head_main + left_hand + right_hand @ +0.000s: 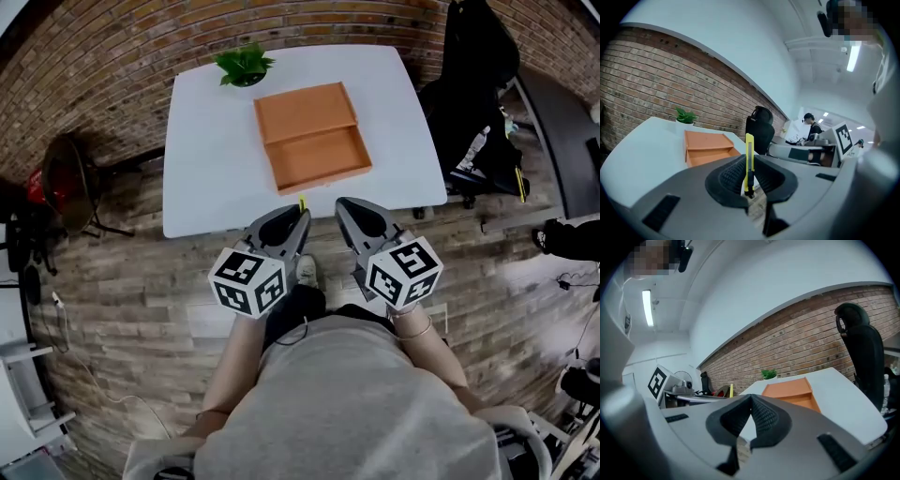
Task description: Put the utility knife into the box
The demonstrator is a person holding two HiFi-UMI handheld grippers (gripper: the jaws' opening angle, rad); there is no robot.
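1. Potted plant (pixel 244 66): stands at the far edge of the white table (pixel 206 159), left of the edge's middle.
2. Left gripper (pixel 298 217): held in the person's left hand at the near edge of the table, right of that edge's middle. It points toward the far edge. In the left gripper view its jaws are narrowed down and clamp a thin yellow object.
3. Utility knife (pixel 749 161): this is the object held by the left gripper (pixel 749 164). It stands upright between the ribbed pads, and its yellow upper end projects past the jaw tips. In the head view only that yellow end (pixel 302 203) shows, at the near edge of the table. The knife is outside the box and apart from it.
4. Orange box (pixel 312 136): lies on the table, right of centre. It has a flat panel on the far side and an open, empty tray on the near side.
5. Right gripper (pixel 345 214): held beside the left gripper at the same near edge. In the right gripper view its jaws (pixel 751 399) meet at the tips with nothing between them.
6. Black office chair (pixel 473 103): stands on the floor off the far right corner of the table.
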